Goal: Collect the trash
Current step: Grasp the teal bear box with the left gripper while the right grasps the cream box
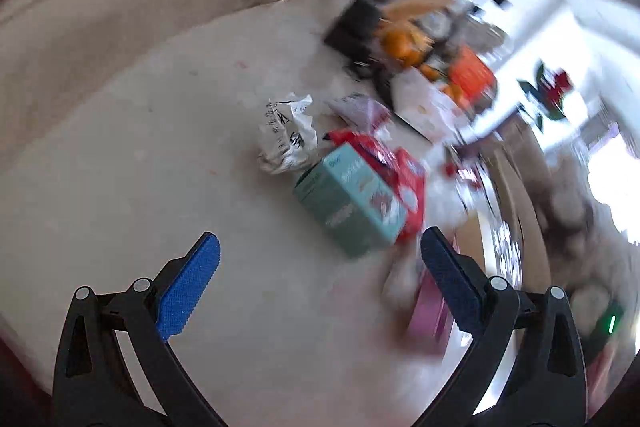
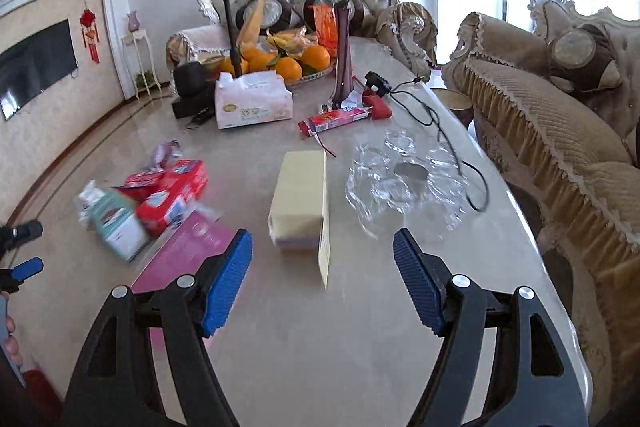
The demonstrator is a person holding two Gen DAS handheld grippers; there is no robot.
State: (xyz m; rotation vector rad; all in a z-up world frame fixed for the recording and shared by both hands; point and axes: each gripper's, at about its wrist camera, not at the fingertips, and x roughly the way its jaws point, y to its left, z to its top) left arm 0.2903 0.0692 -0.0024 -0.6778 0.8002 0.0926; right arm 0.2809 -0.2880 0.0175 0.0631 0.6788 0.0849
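Note:
Trash lies on a marble table (image 2: 360, 327). A teal box (image 1: 352, 203) lies against a red packet (image 1: 404, 167), with a crumpled white wrapper (image 1: 286, 135) beside them. My left gripper (image 1: 320, 251) is open and empty, just short of the teal box. In the right wrist view a yellow box (image 2: 302, 199) lies with its flap open. My right gripper (image 2: 323, 247) is open and empty, just short of it. The teal box (image 2: 118, 223), red packet (image 2: 172, 193) and a pink flat pack (image 2: 188, 251) lie at the left. A red toothpaste box (image 2: 338, 119) lies further back.
A clear glass dish (image 2: 408, 183) sits right of the yellow box, with a black cable (image 2: 440, 123) behind it. A tissue pack (image 2: 252, 101), fruit tray with oranges (image 2: 288, 65), a vase of roses (image 2: 344, 43) and a black tripod stand at the back. A sofa (image 2: 560, 147) borders the table's right edge.

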